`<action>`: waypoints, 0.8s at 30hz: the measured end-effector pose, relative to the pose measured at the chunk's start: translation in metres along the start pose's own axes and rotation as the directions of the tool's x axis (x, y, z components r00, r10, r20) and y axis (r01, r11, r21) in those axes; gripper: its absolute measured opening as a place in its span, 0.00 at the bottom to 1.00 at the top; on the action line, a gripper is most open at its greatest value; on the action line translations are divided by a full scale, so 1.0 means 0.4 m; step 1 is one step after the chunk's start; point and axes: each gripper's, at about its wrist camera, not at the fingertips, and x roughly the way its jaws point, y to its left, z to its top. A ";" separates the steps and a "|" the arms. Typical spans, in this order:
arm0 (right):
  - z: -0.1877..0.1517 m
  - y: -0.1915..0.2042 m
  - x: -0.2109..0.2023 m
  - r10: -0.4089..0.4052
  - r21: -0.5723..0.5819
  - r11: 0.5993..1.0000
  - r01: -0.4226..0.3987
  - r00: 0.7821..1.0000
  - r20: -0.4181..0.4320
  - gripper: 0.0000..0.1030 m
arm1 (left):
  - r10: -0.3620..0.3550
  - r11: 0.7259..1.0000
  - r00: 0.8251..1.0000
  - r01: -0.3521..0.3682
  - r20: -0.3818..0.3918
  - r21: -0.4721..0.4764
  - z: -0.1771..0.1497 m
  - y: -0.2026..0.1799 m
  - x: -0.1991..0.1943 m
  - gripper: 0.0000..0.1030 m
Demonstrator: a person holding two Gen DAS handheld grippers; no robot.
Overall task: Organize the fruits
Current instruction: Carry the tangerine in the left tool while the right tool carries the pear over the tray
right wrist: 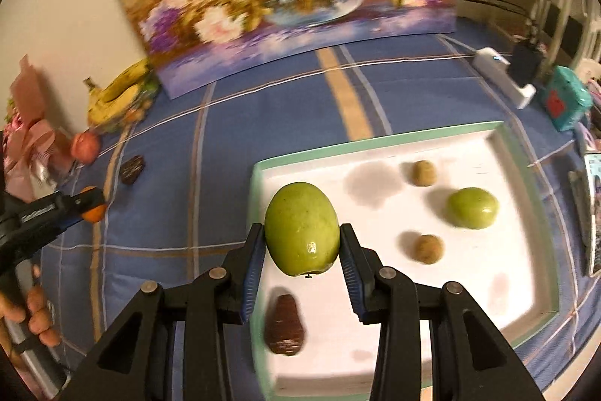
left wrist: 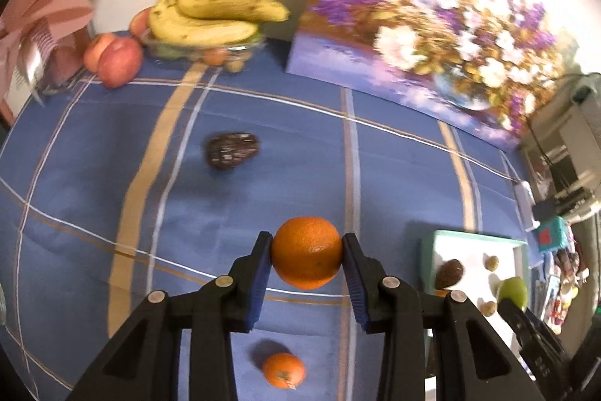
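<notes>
My left gripper (left wrist: 306,252) is shut on an orange (left wrist: 306,250), lifted above the blue checked cloth. A second, smaller orange (left wrist: 283,369) lies on the cloth below it. My right gripper (right wrist: 302,235) is shut on a green apple (right wrist: 300,228), held over the left part of the white tray (right wrist: 533,183) with a mint rim. In the tray lie another green fruit (right wrist: 472,207), two small brown round fruits (right wrist: 423,172) (right wrist: 427,248) and a dark brown fruit (right wrist: 284,326). A dark brown fruit (left wrist: 231,150) lies alone on the cloth.
A clear bowl (left wrist: 244,49) with bananas (left wrist: 210,17) stands at the back left, two red apples (left wrist: 112,59) beside it. A flower painting (left wrist: 432,21) leans on the wall. A pink bouquet (left wrist: 41,21) is far left; a teal box (right wrist: 567,100) and white charger (right wrist: 503,74) sit right.
</notes>
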 end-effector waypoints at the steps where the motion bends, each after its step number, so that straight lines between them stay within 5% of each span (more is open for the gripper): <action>1: 0.000 -0.014 -0.004 -0.006 0.011 1.000 0.006 1.000 0.006 0.40 | -0.004 1.000 1.000 0.004 0.001 0.013 -0.004 -0.017 -0.004 0.39; 14: -0.010 -0.235 -0.039 -0.130 0.191 0.974 0.123 0.991 0.026 0.40 | -0.082 0.984 0.996 0.085 -0.024 0.156 -0.065 -0.209 -0.026 0.39; 24: -0.015 -0.315 -0.063 -0.184 0.248 0.954 0.171 0.982 0.030 0.40 | -0.153 0.955 0.983 0.173 -0.098 0.242 -0.117 -0.331 -0.005 0.39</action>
